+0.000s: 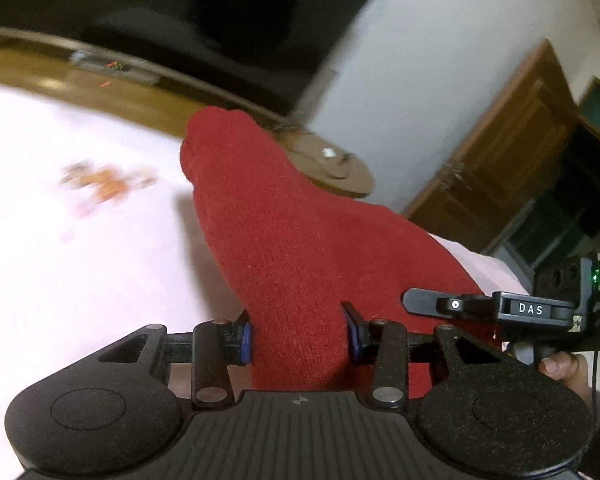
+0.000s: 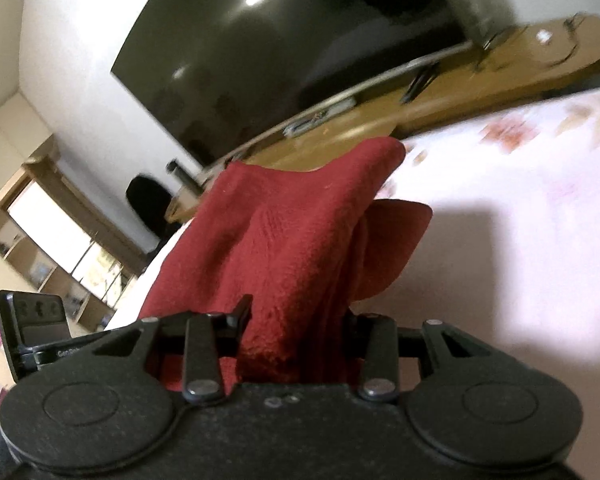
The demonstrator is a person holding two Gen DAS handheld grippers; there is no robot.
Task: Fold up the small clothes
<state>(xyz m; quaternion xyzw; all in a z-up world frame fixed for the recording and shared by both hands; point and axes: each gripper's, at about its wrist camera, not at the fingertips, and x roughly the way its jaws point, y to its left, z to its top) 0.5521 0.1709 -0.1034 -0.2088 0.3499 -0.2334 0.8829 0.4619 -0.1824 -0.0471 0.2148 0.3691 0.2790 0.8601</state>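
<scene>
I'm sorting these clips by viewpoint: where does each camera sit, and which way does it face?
Left wrist: on the left tool, looking along it at the red garment it grips; a thumb and the right tool show.
Right wrist: on the right tool, facing the same garment over the bed.
Shared: garment, bed, television.

Red knit cloth (image 1: 296, 248) bunched between the jaws hides both the left gripper's (image 1: 298, 338) and right gripper's (image 2: 296, 330) fingertips, its lower part is lost behind the gripper bodies, and the bedsheet's orange print (image 1: 104, 188) is smeared beyond recognition.
</scene>
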